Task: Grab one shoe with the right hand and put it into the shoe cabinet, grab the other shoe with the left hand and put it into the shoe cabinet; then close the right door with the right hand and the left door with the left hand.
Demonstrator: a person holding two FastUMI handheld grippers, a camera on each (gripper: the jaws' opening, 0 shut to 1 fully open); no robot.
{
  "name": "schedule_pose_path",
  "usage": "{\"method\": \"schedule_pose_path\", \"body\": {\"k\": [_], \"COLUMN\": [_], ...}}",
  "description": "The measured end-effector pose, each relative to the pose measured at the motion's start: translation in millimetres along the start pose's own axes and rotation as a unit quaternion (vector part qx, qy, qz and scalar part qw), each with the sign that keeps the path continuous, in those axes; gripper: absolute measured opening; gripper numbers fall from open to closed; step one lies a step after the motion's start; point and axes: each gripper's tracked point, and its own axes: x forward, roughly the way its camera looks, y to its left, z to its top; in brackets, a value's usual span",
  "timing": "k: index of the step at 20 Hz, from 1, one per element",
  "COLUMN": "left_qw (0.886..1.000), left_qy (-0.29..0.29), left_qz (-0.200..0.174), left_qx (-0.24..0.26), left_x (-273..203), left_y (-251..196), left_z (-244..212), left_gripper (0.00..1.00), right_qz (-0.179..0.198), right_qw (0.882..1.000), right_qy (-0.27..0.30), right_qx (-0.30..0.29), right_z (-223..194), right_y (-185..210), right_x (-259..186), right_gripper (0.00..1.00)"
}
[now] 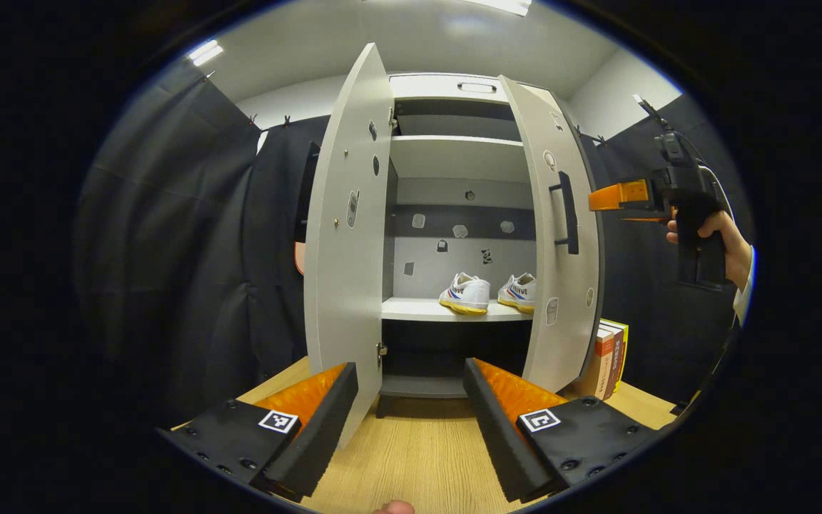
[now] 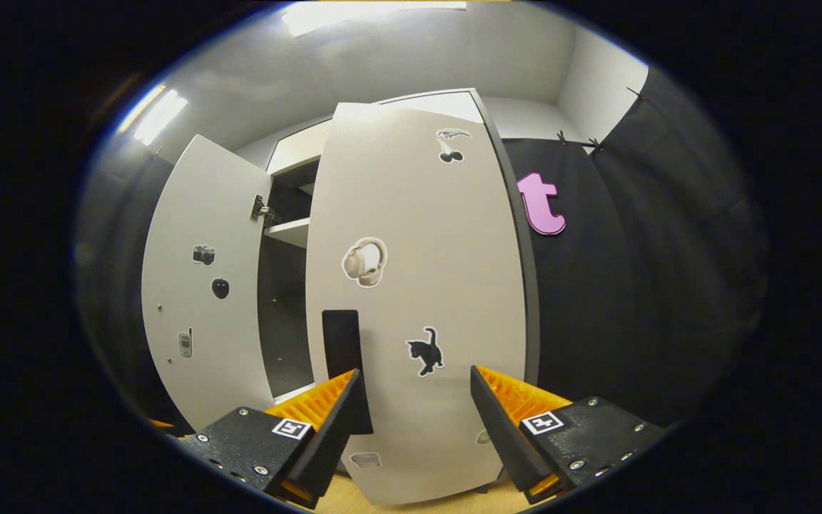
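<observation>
Two white shoes with yellow soles, one [image 1: 466,293] on the left and one [image 1: 519,292] on the right, stand side by side on a shelf inside the white shoe cabinet [image 1: 457,157]. Both doors hang open: the left door [image 1: 345,235] and the right door [image 1: 558,243] with its black handle [image 1: 568,213]. My left gripper [image 1: 411,396] is open and empty, low in front of the cabinet. My right gripper [image 2: 414,407] is open too, facing the right door's outer face [image 2: 418,285] close by its black handle [image 2: 341,343]. In the left gripper view the right gripper [image 1: 618,196] is held in a hand beside that door.
The cabinet stands on a light wooden table [image 1: 418,450]. A few upright books [image 1: 607,357] lean beside the cabinet's right side, behind the open right door. Black cloth walls the booth on both sides.
</observation>
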Motion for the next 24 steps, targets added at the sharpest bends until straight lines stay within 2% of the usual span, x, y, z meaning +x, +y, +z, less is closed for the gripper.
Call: {"method": "schedule_pose_path", "body": {"k": [11,14,15,16,21,22,24], "left_qw": [1.000,1.000,1.000,1.000,1.000,1.000,1.000], "left_qy": [-0.001,0.000,-0.001,-0.001,-0.002,-0.001,-0.001], "left_qz": [0.007,0.002,0.001,0.000,-0.007,-0.008,-0.010], "left_qx": [-0.002,-0.003,-0.003,-0.003,-0.013,-0.014,-0.017], "left_x": [-0.8,0.1,0.6,0.9,4.4,4.5,5.6], "left_y": [9.1,9.5,9.8,9.7,7.6,7.6,7.1], "left_z": [-0.1,-0.7,-0.5,-0.4,0.7,0.3,-0.1], "left_gripper": [0.97,0.97,0.94,0.97,0.94,0.94,0.97], "right_qz": [-0.022,-0.033,-0.034,-0.036,-0.045,-0.049,-0.056], "right_qw": [0.999,0.998,0.998,0.998,0.997,0.997,0.997], "right_qy": [0.005,-0.001,-0.004,-0.007,-0.014,-0.012,-0.013], "right_qx": [-0.031,-0.055,-0.060,-0.060,-0.054,-0.054,-0.053], "right_z": [-10.9,-13.6,-14.6,-15.1,-19.0,-18.9,-15.4], "right_y": [23.0,25.8,25.1,24.8,22.8,22.5,19.5], "right_x": [62.3,68.4,71.5,71.5,78.1,76.5,71.5], "right_gripper": [0.92,0.92,0.92,0.92,0.92,0.95,0.92]}}
